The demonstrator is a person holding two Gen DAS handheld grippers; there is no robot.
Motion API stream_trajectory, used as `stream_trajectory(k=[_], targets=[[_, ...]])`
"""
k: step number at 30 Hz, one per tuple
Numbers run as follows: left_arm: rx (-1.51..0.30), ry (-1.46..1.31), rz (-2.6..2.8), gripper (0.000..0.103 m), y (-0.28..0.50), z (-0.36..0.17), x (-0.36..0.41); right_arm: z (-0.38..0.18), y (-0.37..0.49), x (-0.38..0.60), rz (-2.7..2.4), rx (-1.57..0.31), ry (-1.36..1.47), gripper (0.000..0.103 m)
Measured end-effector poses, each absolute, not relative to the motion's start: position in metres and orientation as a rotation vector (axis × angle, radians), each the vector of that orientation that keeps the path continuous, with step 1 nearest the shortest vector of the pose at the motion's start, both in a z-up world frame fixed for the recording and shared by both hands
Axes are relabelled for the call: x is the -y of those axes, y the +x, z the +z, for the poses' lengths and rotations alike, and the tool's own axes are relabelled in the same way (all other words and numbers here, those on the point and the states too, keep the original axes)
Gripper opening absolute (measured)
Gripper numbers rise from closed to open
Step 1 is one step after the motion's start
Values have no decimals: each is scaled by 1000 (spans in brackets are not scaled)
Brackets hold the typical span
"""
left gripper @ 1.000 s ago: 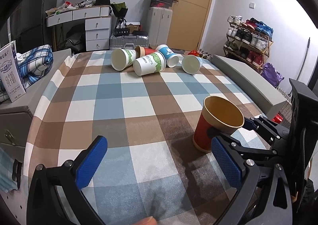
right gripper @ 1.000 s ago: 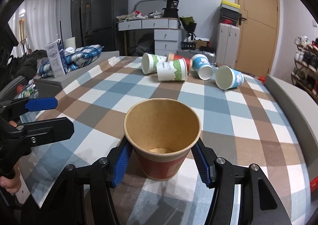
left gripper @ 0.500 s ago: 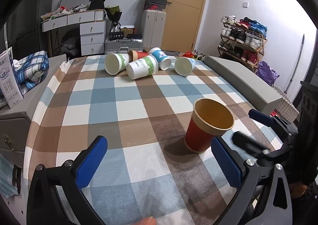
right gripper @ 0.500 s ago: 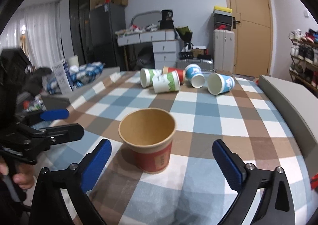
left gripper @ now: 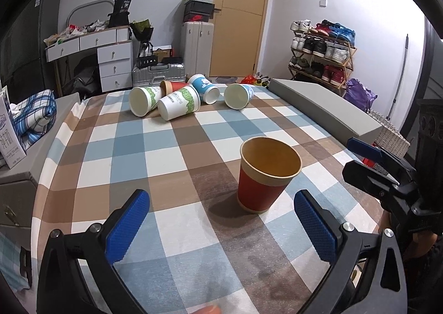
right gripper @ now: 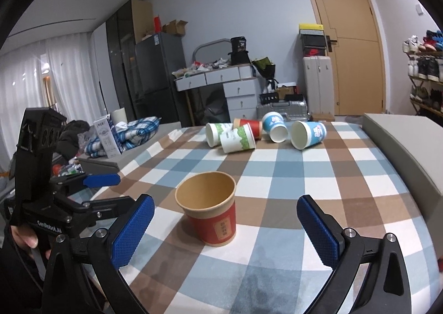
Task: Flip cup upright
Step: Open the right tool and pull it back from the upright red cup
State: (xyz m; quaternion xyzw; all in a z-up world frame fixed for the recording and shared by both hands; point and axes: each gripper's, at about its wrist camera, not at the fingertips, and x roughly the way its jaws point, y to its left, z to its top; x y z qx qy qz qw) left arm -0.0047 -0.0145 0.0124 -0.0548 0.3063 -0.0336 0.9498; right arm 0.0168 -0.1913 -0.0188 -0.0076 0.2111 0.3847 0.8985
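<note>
A red paper cup [left gripper: 265, 175] stands upright, mouth up, on the checked tablecloth [left gripper: 133, 164]; it also shows in the right wrist view [right gripper: 213, 211]. My right gripper [right gripper: 224, 230] is open and empty, drawn back from the cup, its blue pads wide apart; it shows at the right edge of the left wrist view [left gripper: 371, 164]. My left gripper [left gripper: 221, 228] is open and empty, near the cup on its left side; it shows in the right wrist view [right gripper: 94, 192].
Several paper cups lie on their sides at the table's far end: green-printed ones [left gripper: 180, 102], blue ones [left gripper: 238, 95], a red one [left gripper: 171, 85]. A grey box [left gripper: 324, 109] runs along the table's right side. A carton [right gripper: 106, 139] and checked cloth [left gripper: 33, 117] sit left.
My right gripper let go of the red cup, opened wide and pulled back and up. The cup stays standing. My left gripper lifted slightly.
</note>
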Motion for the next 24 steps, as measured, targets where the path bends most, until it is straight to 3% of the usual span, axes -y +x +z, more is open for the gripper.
stream_trajectory(k=[24], targets=[[-612,-111,-73,102,-7,12,21,-16,12,192,811,-425,-17,103]])
